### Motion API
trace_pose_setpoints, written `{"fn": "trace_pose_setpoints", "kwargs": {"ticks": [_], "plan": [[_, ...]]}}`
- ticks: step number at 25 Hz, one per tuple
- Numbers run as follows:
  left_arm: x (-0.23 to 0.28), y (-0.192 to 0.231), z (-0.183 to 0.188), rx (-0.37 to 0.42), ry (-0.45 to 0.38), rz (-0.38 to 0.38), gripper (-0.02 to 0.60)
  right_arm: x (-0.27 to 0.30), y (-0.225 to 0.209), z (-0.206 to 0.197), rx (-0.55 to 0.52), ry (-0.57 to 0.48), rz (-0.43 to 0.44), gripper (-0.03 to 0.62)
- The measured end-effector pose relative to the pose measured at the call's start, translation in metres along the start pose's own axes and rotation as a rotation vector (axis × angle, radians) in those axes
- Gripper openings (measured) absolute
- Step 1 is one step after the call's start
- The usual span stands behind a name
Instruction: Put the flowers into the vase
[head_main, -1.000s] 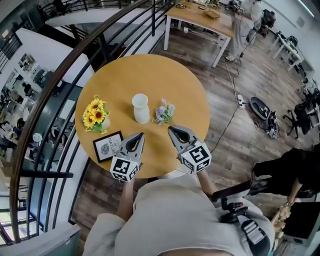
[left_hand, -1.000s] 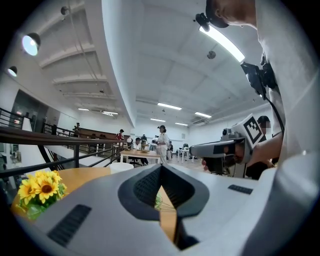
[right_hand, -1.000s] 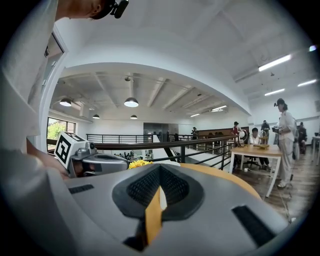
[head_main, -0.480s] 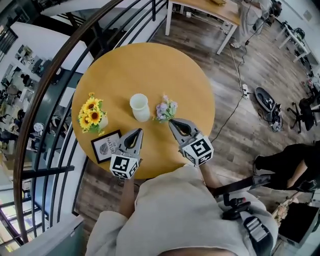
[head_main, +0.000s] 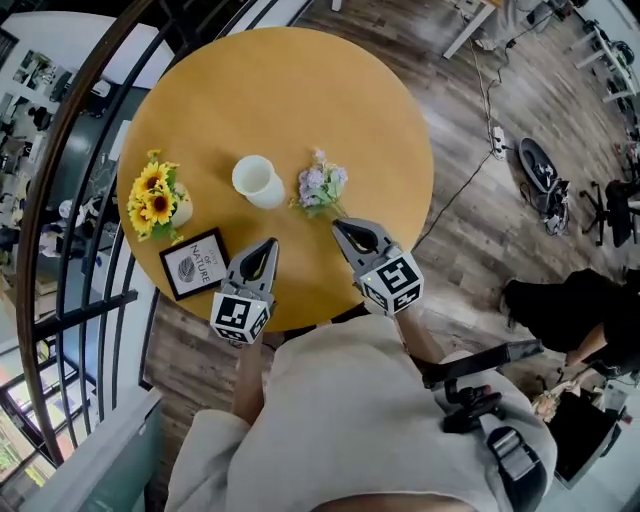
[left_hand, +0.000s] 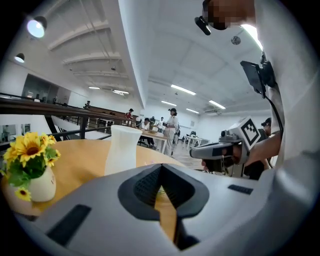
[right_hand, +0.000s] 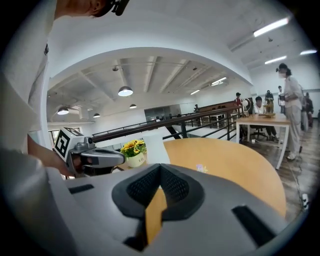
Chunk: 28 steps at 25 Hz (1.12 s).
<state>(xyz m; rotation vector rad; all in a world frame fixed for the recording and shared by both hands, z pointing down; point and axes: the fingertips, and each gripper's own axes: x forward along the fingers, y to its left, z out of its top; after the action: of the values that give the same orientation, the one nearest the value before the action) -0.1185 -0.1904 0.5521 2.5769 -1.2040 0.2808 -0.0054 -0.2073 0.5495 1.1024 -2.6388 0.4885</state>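
Observation:
A white vase (head_main: 258, 181) stands upright near the middle of the round wooden table (head_main: 300, 90). It also shows in the left gripper view (left_hand: 121, 150). A small bunch of purple flowers (head_main: 320, 188) lies just right of the vase; in the right gripper view only a speck of the flowers (right_hand: 201, 168) shows. My left gripper (head_main: 268, 244) is shut and empty, short of the vase on the near side. My right gripper (head_main: 337, 227) is shut and empty too, its tip close to the bunch's near end. Its jaws (right_hand: 160, 167) meet at the tip.
A pot of sunflowers (head_main: 155, 200) and a framed card (head_main: 193, 263) sit at the table's left edge. A dark railing (head_main: 60, 200) curves past the table on the left. Desks and people stand farther off on the wooden floor.
Both grippers have sunk toward the table, and the right tip has come closer to the purple flowers. The head view has shifted, so the table sits higher in the picture.

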Motion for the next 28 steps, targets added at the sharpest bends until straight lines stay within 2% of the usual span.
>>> {"fn": "trace_pose_setpoints", "kwargs": {"ticks": [5, 8, 10, 13, 14, 15, 19, 22, 24, 28], "plan": [[0.008, -0.005, -0.015, -0.031, 0.038, -0.011, 0.008, 0.003, 0.003, -0.04, 0.079, 0.127, 0.083, 0.009], [0.011, -0.006, -0.02, -0.037, 0.053, -0.013, 0.008, 0.008, 0.006, -0.067, 0.016, 0.258, 0.115, 0.012], [0.012, -0.005, -0.02, -0.042, 0.055, -0.013, 0.008, 0.01, 0.005, -0.087, -0.168, 0.392, 0.102, 0.038], [0.014, 0.001, -0.017, -0.045, 0.049, -0.009, 0.008, 0.008, -0.008, -0.122, -0.626, 0.643, 0.047, 0.061], [0.015, 0.003, -0.016, -0.042, 0.046, -0.006, 0.008, 0.009, -0.014, -0.131, -0.714, 0.694, 0.029, 0.061], [0.015, 0.004, -0.014, -0.04, 0.044, -0.004, 0.008, 0.009, -0.018, -0.137, -0.731, 0.719, 0.017, 0.061], [0.014, 0.008, -0.011, -0.036, 0.045, 0.008, 0.008, 0.013, -0.028, -0.143, -0.524, 0.716, 0.005, 0.078], [0.012, 0.011, -0.013, -0.04, 0.051, 0.013, 0.008, 0.019, -0.035, -0.15, -0.424, 0.74, 0.02, 0.18], [0.011, 0.012, -0.014, -0.043, 0.053, 0.016, 0.008, 0.026, -0.041, -0.154, -0.376, 0.745, 0.018, 0.29], [0.008, 0.016, -0.012, -0.045, 0.048, 0.028, 0.008, 0.045, -0.057, -0.159, -0.253, 0.747, 0.012, 0.316]]}}
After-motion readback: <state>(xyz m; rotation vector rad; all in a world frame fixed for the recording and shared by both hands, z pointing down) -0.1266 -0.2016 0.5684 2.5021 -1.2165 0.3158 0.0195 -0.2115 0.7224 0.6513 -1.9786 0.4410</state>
